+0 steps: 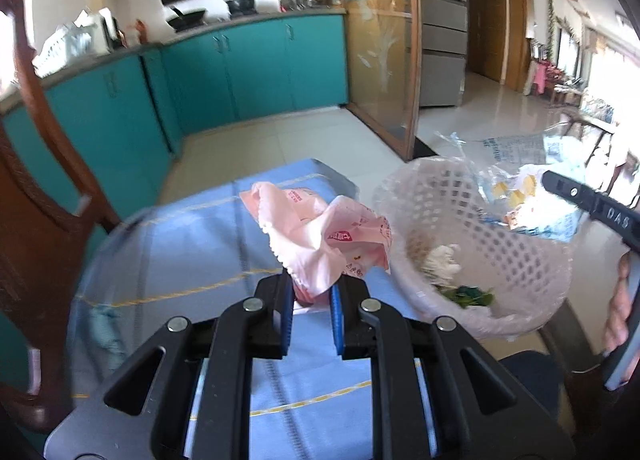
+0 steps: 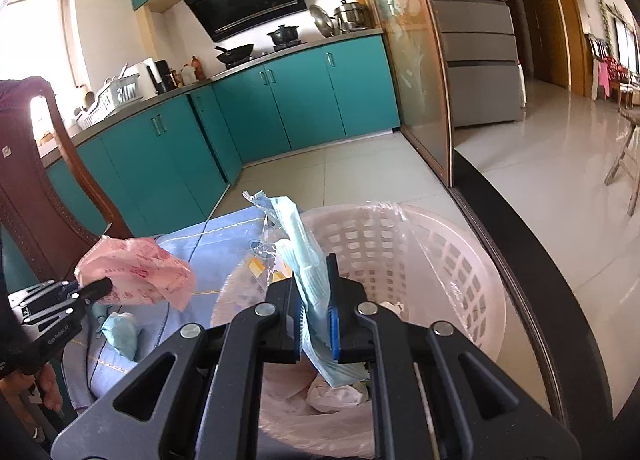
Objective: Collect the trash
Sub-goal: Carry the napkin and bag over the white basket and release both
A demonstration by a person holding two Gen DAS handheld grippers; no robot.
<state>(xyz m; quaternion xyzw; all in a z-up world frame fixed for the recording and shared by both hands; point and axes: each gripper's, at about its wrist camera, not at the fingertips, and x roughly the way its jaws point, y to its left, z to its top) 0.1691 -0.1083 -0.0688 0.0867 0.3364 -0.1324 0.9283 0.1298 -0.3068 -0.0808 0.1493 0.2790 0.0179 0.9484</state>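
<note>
- The left gripper [image 1: 310, 292] is squeezing a crumpled pink wrapper [image 1: 320, 236] between its two blue pads, and the wrapper is sticking up above the fingers.
- The pink wrapper is hanging over the table with the light blue cloth [image 1: 192, 244], just beside the basket.
- The right gripper [image 2: 316, 300] is pinching a flat blue and clear plastic bag [image 2: 300, 256], which is standing up tall between its fingers.
- The blue bag is hanging right over the open white basket [image 2: 460, 272].
- The basket is wearing a thin clear liner and is sitting at the edge of the table, near the floor tiles.
- Some trash is already lying in the bottom of the basket: white crumpled tissue [image 1: 442, 258] and green scraps [image 1: 472, 296].
- A small pale blue wad [image 2: 120, 334] is lying on the cloth under the pink wrapper.
- A brown wooden chair [image 2: 44, 196] is standing at the far left of the table.
</note>
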